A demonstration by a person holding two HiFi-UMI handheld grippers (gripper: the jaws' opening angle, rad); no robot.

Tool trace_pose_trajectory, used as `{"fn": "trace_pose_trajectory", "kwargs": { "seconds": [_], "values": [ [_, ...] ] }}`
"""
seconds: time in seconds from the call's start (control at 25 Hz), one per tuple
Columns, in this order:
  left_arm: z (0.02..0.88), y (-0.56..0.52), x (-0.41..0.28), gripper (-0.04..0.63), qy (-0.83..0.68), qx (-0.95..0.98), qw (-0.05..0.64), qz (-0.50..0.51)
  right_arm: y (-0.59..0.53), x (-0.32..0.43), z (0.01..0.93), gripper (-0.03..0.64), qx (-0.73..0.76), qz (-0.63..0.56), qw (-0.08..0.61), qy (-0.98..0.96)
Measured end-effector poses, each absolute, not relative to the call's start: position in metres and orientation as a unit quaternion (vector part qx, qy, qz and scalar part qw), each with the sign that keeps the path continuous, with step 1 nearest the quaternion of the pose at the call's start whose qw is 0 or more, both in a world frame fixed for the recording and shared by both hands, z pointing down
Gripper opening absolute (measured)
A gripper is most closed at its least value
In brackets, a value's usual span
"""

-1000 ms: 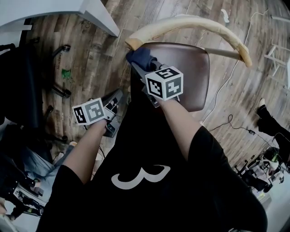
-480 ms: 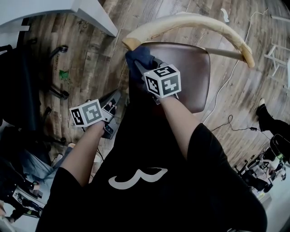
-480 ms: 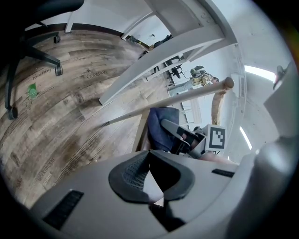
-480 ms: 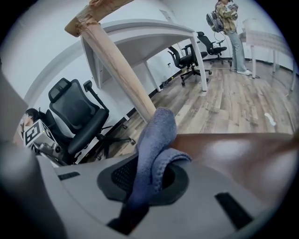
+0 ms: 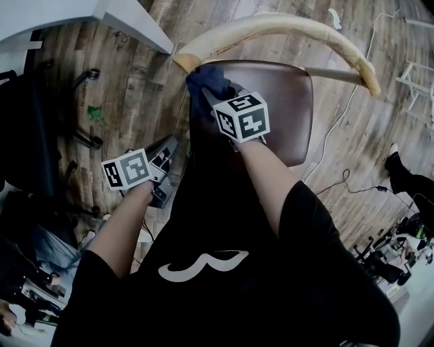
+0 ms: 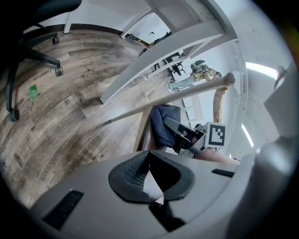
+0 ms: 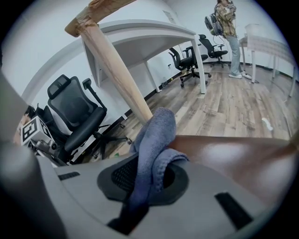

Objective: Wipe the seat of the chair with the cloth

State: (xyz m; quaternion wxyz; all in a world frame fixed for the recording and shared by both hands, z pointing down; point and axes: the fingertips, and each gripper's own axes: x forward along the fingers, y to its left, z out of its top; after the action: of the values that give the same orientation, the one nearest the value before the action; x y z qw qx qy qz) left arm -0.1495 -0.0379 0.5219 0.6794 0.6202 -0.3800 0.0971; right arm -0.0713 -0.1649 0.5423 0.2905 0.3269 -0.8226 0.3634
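Observation:
The chair has a brown seat (image 5: 285, 101) and a curved pale wooden backrest (image 5: 271, 27). My right gripper (image 5: 210, 95) is shut on a blue cloth (image 5: 207, 80), which presses on the seat's far left corner, just under the backrest's end. In the right gripper view the cloth (image 7: 156, 135) bulges up out of the right gripper (image 7: 149, 161), with the glossy seat (image 7: 233, 154) to the right and a wooden backrest post (image 7: 117, 70) behind. My left gripper (image 5: 166, 152) hangs over the floor left of the chair, its jaws together and holding nothing (image 6: 149, 161).
A white desk (image 5: 129, 17) stands at the top left, with a black office chair (image 5: 27, 122) along the left edge. A cable (image 5: 332, 135) trails over the wooden floor right of the chair. A person (image 7: 229, 28) stands far off beside more office chairs (image 7: 74, 116).
My right gripper has slid the cloth a little farther toward the seat's far left corner. The left gripper has drifted slightly left and down in the head view.

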Motion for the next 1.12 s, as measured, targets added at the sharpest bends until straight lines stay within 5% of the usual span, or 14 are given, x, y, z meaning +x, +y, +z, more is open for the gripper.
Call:
{"fn": "trace_pose_trajectory", "kwargs": {
  "seconds": [1.12],
  "values": [
    [0.519, -0.022, -0.075, 0.015, -0.375, 0.602, 0.699, 0.092, -0.186, 0.156, 0.545, 0.048, 0.485, 0.385, 0.265, -0.739]
  ]
}}
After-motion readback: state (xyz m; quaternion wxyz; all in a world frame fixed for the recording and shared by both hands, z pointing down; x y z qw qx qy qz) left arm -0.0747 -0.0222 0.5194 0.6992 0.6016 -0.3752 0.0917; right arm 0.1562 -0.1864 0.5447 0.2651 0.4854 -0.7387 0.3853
